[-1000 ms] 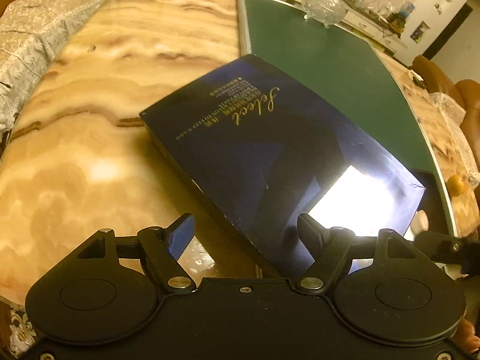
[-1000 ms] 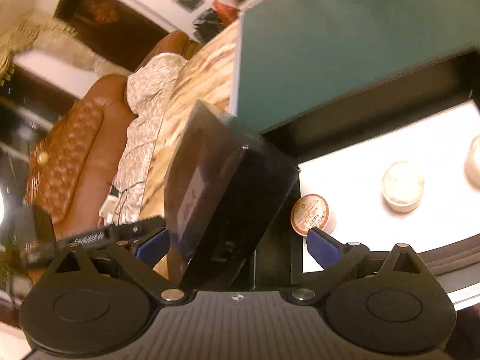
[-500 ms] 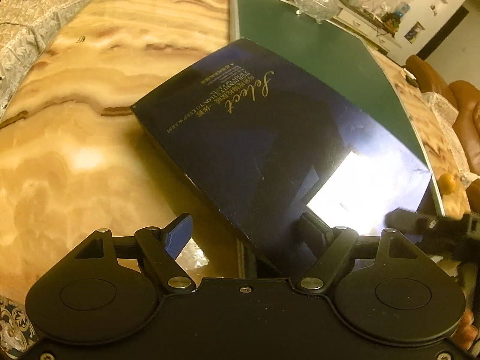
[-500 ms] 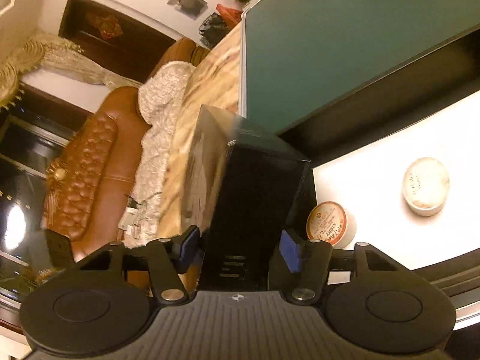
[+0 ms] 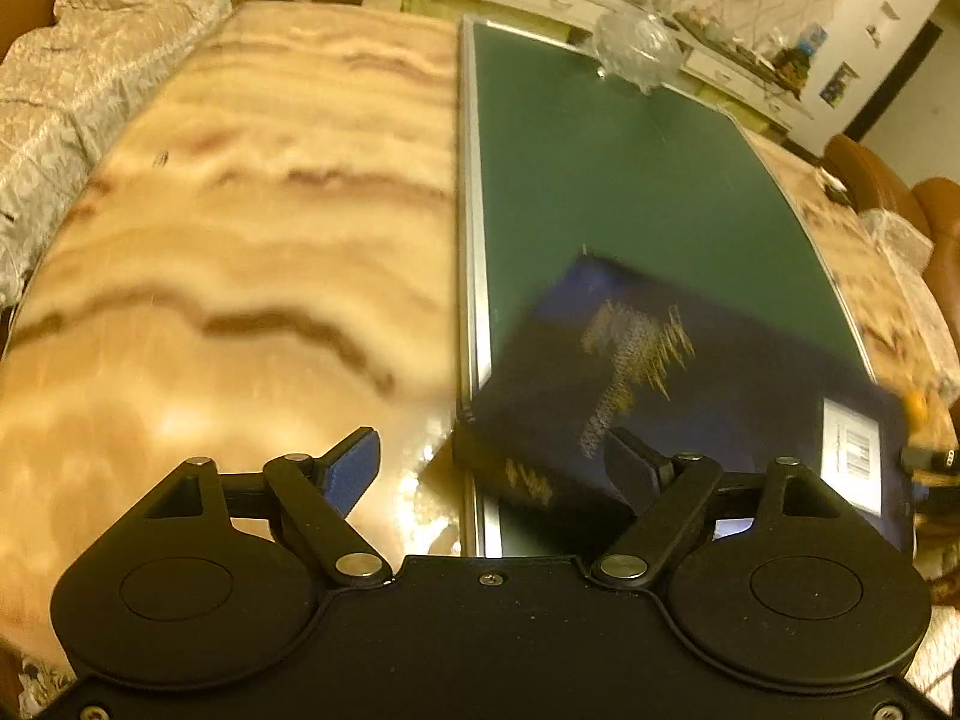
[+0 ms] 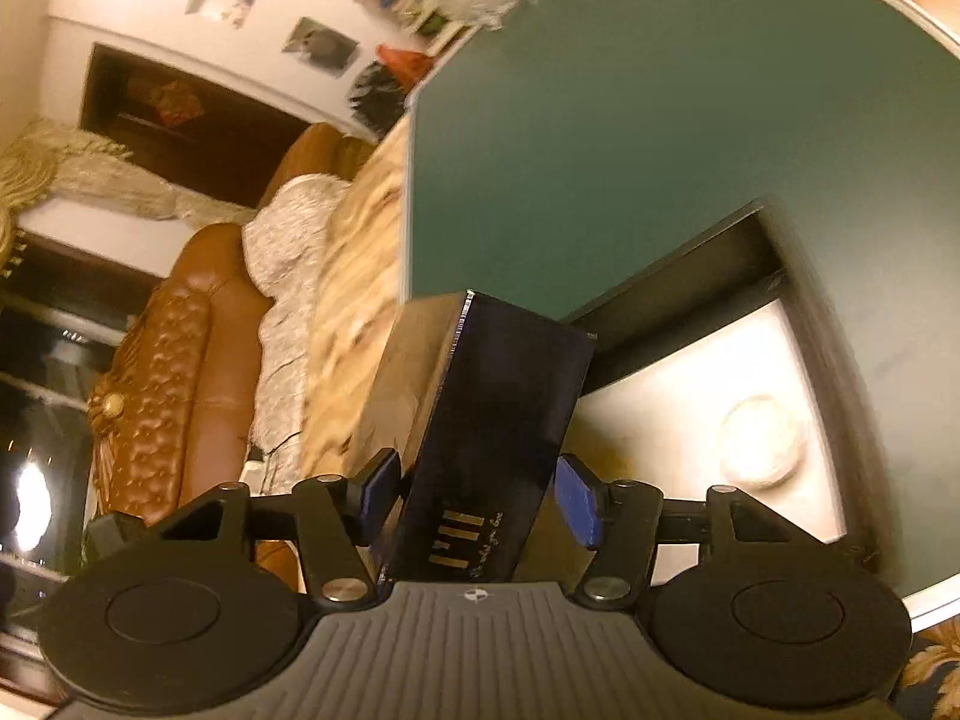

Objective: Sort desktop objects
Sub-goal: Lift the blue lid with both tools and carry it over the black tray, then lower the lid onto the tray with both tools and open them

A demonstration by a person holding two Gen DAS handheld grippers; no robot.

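Note:
A dark blue box lid (image 5: pixel 690 384) with gold lettering hangs tilted over the green board (image 5: pixel 630 180), blurred by motion. My right gripper (image 6: pixel 480 498) is shut on one short end of the lid (image 6: pixel 498 420), a blue pad against each side, though its jaws are opening slightly. My left gripper (image 5: pixel 492 447) is opening, and neither pad touches the lid, whose near corner lies just beyond its right finger. Under the lid in the right wrist view sits a black box base (image 6: pixel 678 264) with a white lining and a round pale puck (image 6: pixel 759 441) in it.
The marble table (image 5: pixel 240 240) stretches to the left of the green board. A cut-glass bowl (image 5: pixel 636 51) stands at the board's far end. A brown leather sofa (image 6: pixel 174 372) with a pale throw runs along the table's far side. A small orange thing (image 5: pixel 915 405) lies at the right.
The right gripper closed on the lid's end and carried it right, off the marble and over the green board. The left gripper's fingers spread wider and drew back from the lid.

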